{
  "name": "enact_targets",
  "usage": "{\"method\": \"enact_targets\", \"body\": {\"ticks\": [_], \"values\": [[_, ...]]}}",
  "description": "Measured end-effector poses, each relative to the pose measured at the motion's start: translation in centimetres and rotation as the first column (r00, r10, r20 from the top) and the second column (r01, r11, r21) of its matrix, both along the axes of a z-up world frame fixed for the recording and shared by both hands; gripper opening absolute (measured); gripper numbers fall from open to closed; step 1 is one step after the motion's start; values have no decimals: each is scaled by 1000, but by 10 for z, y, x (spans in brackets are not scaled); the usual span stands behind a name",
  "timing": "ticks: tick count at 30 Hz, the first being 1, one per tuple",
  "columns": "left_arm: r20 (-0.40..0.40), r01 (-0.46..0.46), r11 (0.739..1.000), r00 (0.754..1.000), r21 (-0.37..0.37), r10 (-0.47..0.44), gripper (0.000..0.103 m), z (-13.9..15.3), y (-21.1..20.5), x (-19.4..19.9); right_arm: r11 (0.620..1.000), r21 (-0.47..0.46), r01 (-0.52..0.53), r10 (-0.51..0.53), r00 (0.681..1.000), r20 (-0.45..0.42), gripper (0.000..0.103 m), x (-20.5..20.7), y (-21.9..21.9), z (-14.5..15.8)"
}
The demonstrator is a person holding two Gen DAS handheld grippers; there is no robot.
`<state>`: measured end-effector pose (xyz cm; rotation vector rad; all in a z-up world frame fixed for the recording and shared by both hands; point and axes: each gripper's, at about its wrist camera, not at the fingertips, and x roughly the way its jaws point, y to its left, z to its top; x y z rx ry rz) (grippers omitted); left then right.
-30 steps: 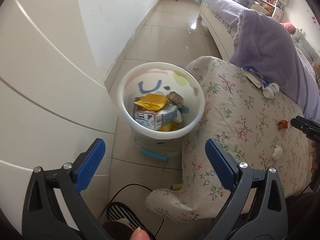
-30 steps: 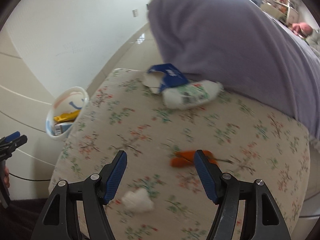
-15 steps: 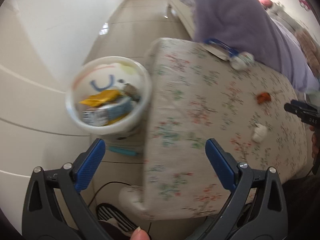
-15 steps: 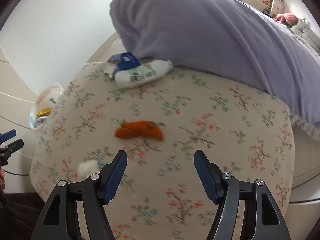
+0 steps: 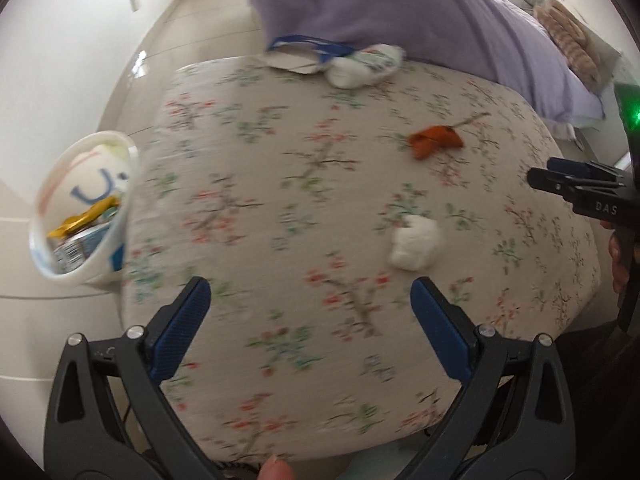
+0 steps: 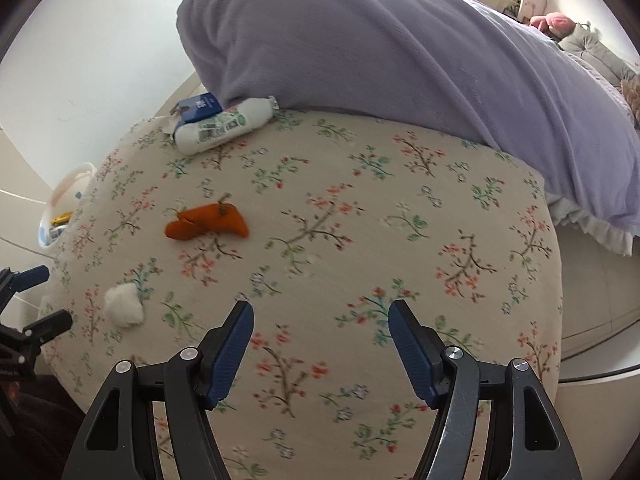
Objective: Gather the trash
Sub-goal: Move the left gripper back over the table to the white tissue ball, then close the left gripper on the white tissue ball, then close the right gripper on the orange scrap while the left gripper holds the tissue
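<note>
Swung off round white plastic trash bin [image 5: 86, 208] onto floral bed [image 5: 320, 184]. Left claw [image 5: 310, 334] wide, empty; crumpled white tissue wad [image 5: 416, 247] just ahead-right, nearer than right claw [image 6: 321, 350], also wide, empty.

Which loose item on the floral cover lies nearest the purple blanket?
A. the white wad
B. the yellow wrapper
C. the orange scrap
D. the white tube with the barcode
D: the white tube lies against the purple blanket's edge, while the orange scrap and white wad lie out on the open cover.
</note>
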<state>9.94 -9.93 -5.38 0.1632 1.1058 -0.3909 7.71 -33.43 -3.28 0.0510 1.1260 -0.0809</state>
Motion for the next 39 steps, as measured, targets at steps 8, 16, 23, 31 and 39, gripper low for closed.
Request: {"method": "enact_targets", "body": {"ticks": [8, 16, 23, 31, 39], "values": [[14, 60, 995, 998, -74, -59, 89, -7, -41, -5, 1000, -20, -6, 6, 1000, -13, 71, -3, -3, -4], [-10, 41, 995, 999, -96, -42, 49, -20, -59, 1, 999, -33, -19, 19, 1000, -17, 71, -1, -2, -7], [5, 73, 993, 997, -98, -73, 26, -11, -58, 7, 999, -36, -32, 31, 999, -26, 71, 10, 4, -9], [71, 43, 990, 997, -137, -33, 26, 17, -32, 19, 999, -6, -54, 54, 998, -32, 71, 43, 23, -7], [88, -43, 987, 995, -152, 57, 26, 30, 6, 36, 996, -20, -86, 84, 993, -78, 71, 78, 47, -21]]}}
